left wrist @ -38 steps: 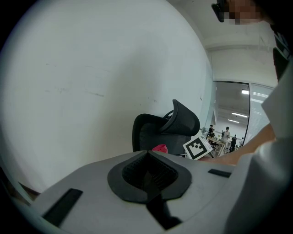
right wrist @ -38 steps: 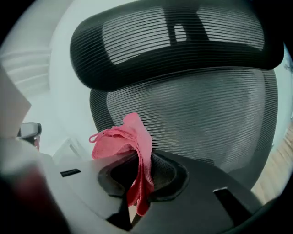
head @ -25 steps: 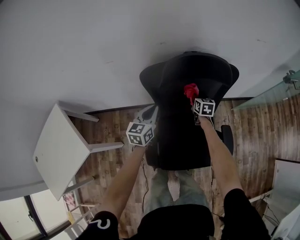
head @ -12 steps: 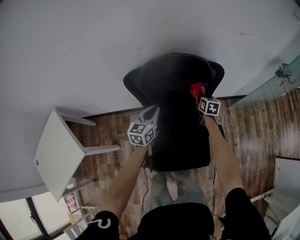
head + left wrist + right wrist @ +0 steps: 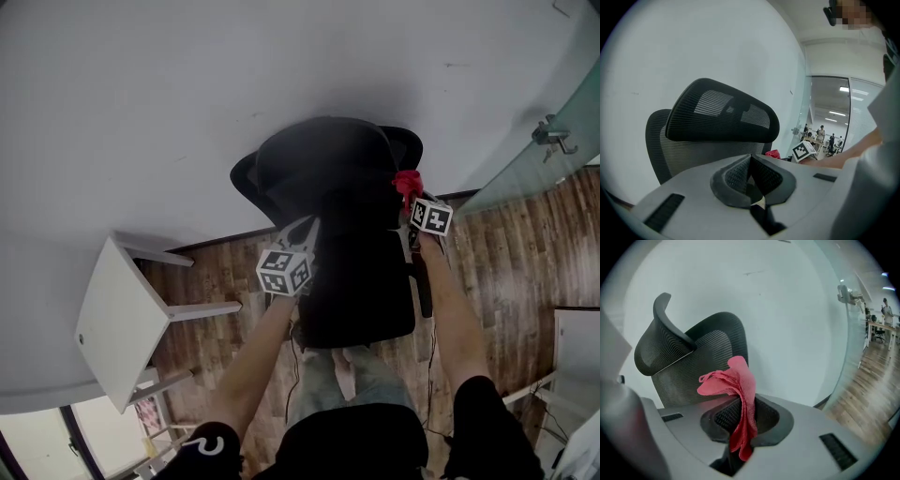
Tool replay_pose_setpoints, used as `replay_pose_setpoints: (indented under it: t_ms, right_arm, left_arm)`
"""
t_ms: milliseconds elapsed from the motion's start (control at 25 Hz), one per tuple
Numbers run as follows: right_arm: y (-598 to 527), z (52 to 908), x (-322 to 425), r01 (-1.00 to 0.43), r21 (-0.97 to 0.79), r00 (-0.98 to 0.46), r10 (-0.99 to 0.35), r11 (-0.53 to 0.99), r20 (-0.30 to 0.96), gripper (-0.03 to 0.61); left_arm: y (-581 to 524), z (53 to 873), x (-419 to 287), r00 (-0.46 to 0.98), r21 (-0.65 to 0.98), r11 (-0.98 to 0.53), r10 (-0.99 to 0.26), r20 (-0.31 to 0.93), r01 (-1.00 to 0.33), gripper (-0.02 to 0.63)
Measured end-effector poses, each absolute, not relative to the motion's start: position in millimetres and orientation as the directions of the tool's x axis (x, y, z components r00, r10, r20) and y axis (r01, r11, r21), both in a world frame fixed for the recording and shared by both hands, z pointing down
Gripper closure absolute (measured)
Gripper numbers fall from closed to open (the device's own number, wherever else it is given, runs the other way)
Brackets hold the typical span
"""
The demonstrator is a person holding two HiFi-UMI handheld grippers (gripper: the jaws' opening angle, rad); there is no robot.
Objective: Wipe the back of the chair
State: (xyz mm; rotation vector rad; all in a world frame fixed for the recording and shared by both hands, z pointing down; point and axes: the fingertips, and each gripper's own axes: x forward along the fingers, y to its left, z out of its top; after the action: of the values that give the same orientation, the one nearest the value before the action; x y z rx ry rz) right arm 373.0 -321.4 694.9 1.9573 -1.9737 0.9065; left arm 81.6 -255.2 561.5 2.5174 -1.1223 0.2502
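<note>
Office. Black mesh chair (image 5: 342,187) with headrest against white wall (image 5: 187,94). Glass partition (image 5: 539,155) right of chair; desks (image 5: 881,328), people (image 5: 821,133), ceiling strip lights (image 5: 843,88) beyond. White table (image 5: 112,314) left of chair. Wood floor (image 5: 511,267) under chair.

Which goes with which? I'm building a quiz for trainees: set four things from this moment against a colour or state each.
Things:
1 cloth
2 chair
3 left gripper
4 small table

Colour or state:
a white
b black mesh
c shut, nothing in it
d red, clamped in the right gripper

Pairs: 1-d, 2-b, 3-c, 4-a.
</note>
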Motion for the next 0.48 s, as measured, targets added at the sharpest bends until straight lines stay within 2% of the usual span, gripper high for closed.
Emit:
replay_pose_setpoints:
  t_ms: [280, 480]
  right_arm:
    - [-276.9, 656.0, 406.9, -0.95, -0.295, -0.067, -0.852, -0.105, 0.52, 0.506]
    - [-239.6, 623.1, 404.9, -0.949, -0.303, -0.073, -0.873, -0.088, 0.481, 0.506]
  left_arm:
    - [-238.5, 537.9, 108.1, 0.682, 0.255, -0.633, -0.669, 0.294, -0.731, 0.589]
    - [-220.5, 524.6, 110.3, 0.693, 0.271, -0.637, -0.662, 0.286, -0.721, 0.59]
